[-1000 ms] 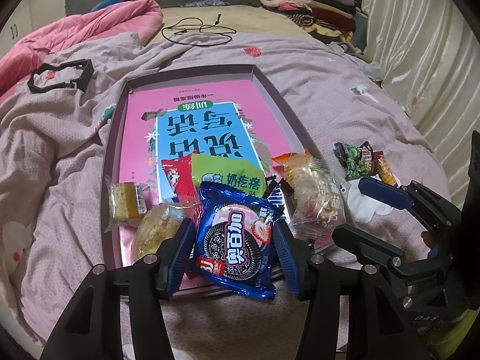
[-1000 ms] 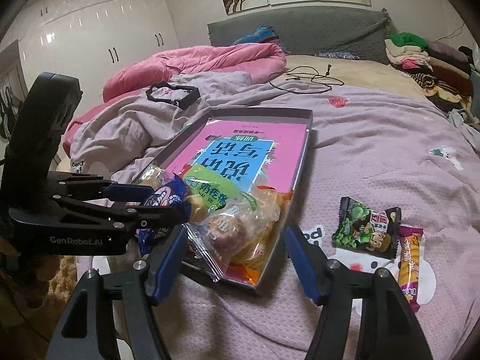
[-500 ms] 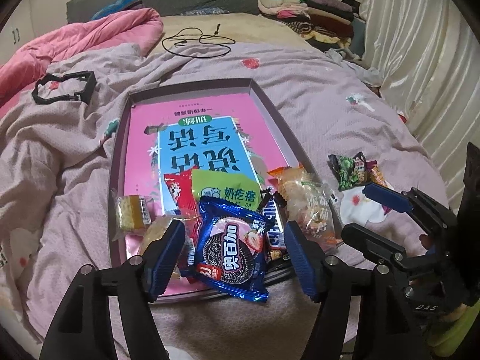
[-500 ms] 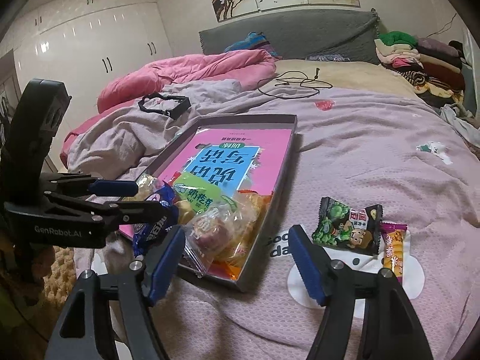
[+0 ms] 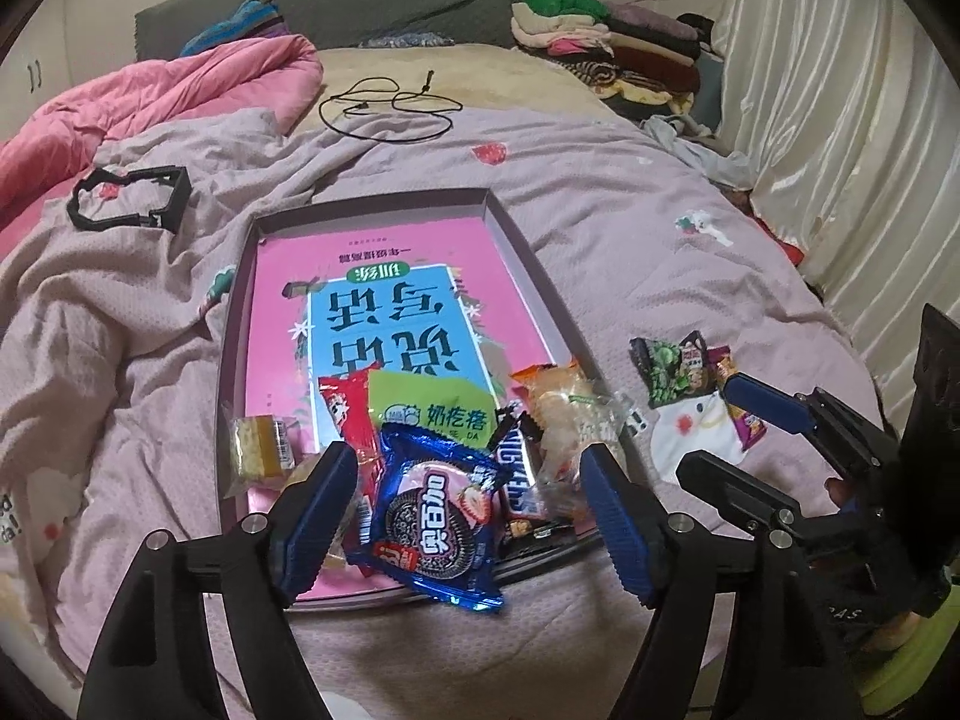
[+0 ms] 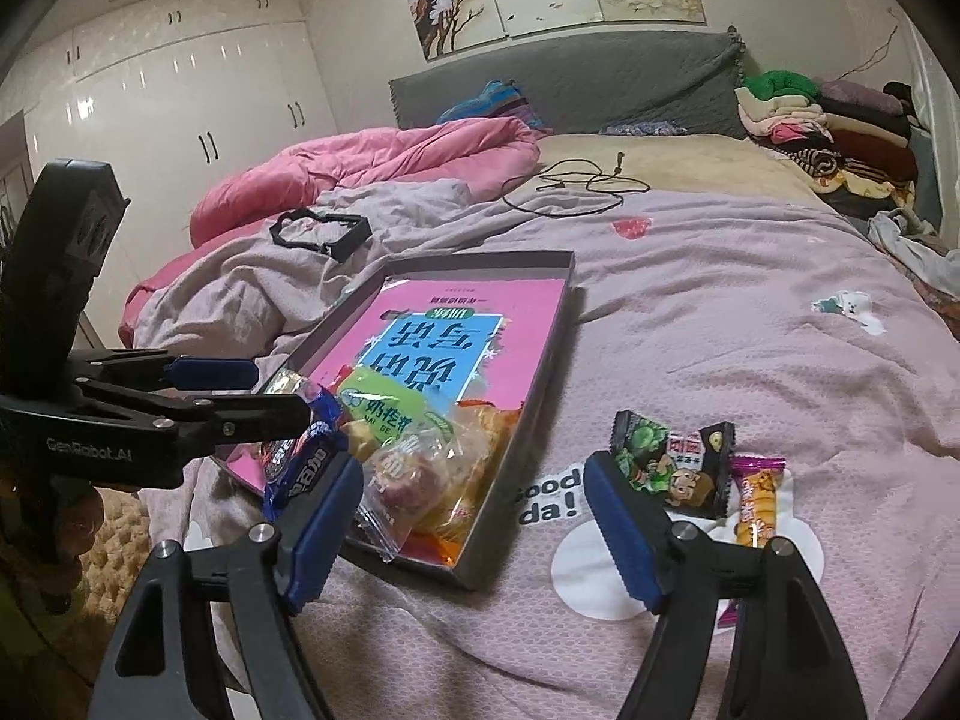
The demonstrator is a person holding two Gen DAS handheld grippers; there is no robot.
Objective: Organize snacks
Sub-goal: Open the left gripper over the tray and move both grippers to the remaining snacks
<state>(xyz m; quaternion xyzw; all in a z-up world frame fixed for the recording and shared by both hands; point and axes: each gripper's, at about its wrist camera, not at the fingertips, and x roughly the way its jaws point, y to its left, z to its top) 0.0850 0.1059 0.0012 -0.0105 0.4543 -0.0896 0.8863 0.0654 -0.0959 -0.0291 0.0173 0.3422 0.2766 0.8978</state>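
A shallow grey tray (image 5: 528, 252) with a pink book in it lies on the lilac bedspread. Several snacks crowd its near end: a blue Oreo packet (image 5: 432, 516), a green packet (image 5: 432, 414), a red packet (image 5: 348, 414), a yellow cake (image 5: 258, 456) and a clear pastry bag (image 5: 576, 426). My left gripper (image 5: 465, 519) is opening, with the Oreo packet lying loose between its fingers. My right gripper (image 6: 471, 537) is also opening, over the tray's near corner (image 6: 474, 570) and gripping nothing. A green-black packet (image 6: 672, 462) and an orange packet (image 6: 759, 498) lie on the bedspread outside the tray.
A black plastic frame (image 5: 126, 204) and a black cable (image 5: 390, 108) lie farther up the bed. A pink duvet (image 5: 150, 96) is bunched at the left and folded clothes (image 5: 600, 42) are stacked at the back right. Curtains (image 5: 840, 150) hang on the right.
Both grippers' jaws have spread wider and both have drawn back a little. The left fingers have come off the Oreo packet, which stays on the tray's near edge.
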